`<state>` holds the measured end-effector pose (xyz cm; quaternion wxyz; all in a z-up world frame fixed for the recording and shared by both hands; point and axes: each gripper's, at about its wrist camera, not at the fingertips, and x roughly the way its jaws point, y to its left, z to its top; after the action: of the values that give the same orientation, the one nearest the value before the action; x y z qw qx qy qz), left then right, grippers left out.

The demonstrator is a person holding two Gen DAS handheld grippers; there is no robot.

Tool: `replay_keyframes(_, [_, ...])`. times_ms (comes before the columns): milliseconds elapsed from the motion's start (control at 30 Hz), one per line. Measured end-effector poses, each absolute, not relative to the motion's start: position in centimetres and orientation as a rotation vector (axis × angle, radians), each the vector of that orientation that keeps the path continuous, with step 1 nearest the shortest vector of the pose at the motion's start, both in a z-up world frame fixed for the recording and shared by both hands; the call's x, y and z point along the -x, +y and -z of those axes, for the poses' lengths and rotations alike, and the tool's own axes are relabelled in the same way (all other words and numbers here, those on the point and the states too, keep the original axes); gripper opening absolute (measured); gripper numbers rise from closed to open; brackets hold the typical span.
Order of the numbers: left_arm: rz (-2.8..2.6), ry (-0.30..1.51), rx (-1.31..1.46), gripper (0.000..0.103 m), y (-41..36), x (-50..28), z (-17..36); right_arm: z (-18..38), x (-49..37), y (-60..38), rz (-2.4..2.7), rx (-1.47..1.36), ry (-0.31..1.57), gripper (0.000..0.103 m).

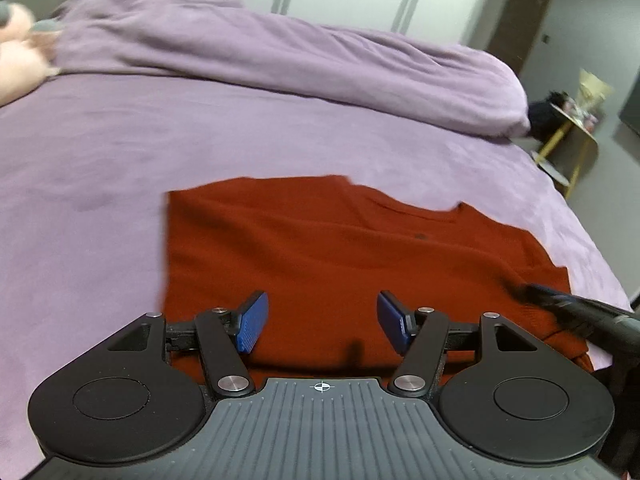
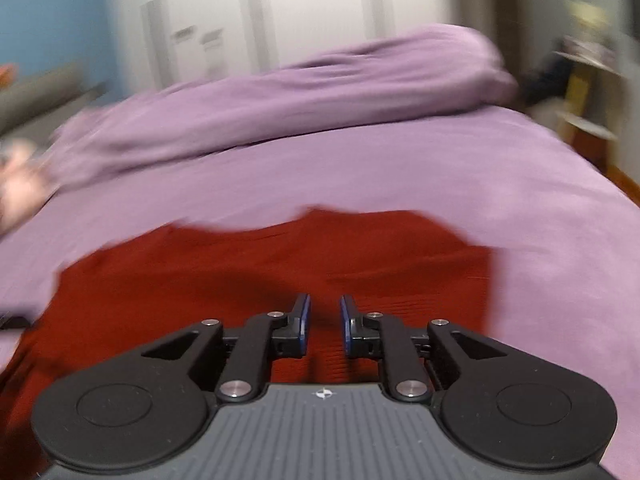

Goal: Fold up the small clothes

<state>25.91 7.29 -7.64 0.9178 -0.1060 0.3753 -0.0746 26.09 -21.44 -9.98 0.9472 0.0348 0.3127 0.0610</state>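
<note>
My left tool (image 1: 322, 322) wide w/ ribbed blue pads, nothing btwn, right tool (image 2: 325, 326) narrow gap, empty, rust-red knit garment (image 1: 320, 248) flat on soft lilac bed sheet (image 1: 100, 152), rumpled duvet (image 1: 280, 56) behind.

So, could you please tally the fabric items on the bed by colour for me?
Red: 1, the red garment lying flat on the sheet.
Purple: 2, the bed sheet and the bunched duvet behind it.
Pink: 1, a blurred soft item at the far left edge; what it is I cannot tell.
Total: 4
</note>
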Motion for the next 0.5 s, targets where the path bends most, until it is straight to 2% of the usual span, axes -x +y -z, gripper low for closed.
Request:
replay_keyframes(167, [0.135,0.828,0.169,0.066,4.5,-29.4,10.3,12.3,-29.0,-17.0,-0.158,0.060,0.692,0.014])
replay_keyframes(267, [0.115,0.793,0.102,0.066,3.7,-30.3,11.2,13.4,-30.2,-17.3,-0.078,0.139,0.677,0.014])
replay_keyframes(400, [0.069,0.785,0.043,0.073,2.6,-32.1,12.1,14.4,-31.9,-19.1,-0.036,0.141,0.666,0.013])
replay_keyframes(500, [0.051,0.788,0.014,0.074,2.1,-32.4,11.9,14.3,-31.9,-18.5,-0.032,0.182,0.658,0.014])
